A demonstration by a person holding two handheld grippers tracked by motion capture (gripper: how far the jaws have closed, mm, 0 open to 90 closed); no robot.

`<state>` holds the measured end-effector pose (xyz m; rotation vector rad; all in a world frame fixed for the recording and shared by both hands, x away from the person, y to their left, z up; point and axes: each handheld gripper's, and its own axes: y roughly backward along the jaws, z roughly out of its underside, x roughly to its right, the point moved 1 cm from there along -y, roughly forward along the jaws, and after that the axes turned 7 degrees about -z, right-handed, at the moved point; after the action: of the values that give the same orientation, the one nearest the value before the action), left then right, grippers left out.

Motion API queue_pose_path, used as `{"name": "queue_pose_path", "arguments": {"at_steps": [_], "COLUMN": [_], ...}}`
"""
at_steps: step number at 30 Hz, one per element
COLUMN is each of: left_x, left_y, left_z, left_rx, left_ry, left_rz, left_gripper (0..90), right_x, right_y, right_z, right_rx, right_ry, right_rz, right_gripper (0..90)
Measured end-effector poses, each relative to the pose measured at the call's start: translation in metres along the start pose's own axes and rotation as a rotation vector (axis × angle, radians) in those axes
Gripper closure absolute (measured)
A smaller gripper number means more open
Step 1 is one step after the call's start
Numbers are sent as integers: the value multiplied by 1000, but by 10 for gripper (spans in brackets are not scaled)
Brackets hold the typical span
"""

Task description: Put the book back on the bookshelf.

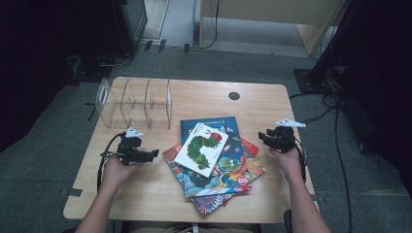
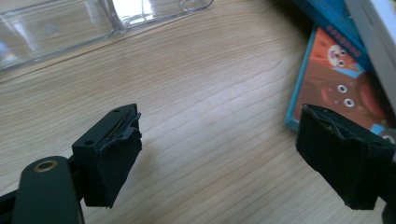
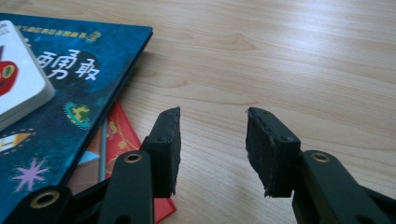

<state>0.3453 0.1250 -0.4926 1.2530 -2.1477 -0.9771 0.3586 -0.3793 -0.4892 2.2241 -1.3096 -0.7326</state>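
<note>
Between your two hands, the white caterpillar book (image 1: pixel 202 147) tops the book pile (image 1: pixel 214 182) at table centre, its long axis running from 1 to 7 o'clock. Your left gripper (image 1: pixel 154 153), jaws wide and empty, has it at 3 o'clock. Your right gripper (image 1: pixel 263 137), jaws half apart and empty, has it at 9 o'clock and looks slightly farther off.

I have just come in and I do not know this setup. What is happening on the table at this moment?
A person sits at a wooden table with a gripper in each hand. The left gripper and the right gripper are both open and hold nothing. Between them lies a loose pile of picture books, with a white caterpillar book on top. A clear rack with dividers stands empty at the far left of the table. No book is gripped yet; each gripper is beside the pile.
</note>
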Motion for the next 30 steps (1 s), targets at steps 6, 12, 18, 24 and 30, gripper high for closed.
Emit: {"name": "queue_pose_path", "arguments": {"at_steps": [6,12,18,24,30], "left_x": [8,14,18,25,30], "left_y": [3,2,2,3,4], "left_z": [-8,-13,-17,-22,-26], "left_rx": [3,2,11,31,49], "left_ry": [-5,-1,-2,-9,-21], "left_rz": [25,48,63,87,110], "left_gripper": [151,156,162,194,223], "right_x": [-8,-14,-21,-28,-40], "right_y": [5,10,13,15,17], "right_z": [-1,-1,0,-1,-2], "right_rx": [9,18,22,43,43], "right_ry": [17,21,18,39,53], "right_rz": [-10,-29,-50,-73,-111], "right_gripper": [558,580,603,615,605]}}
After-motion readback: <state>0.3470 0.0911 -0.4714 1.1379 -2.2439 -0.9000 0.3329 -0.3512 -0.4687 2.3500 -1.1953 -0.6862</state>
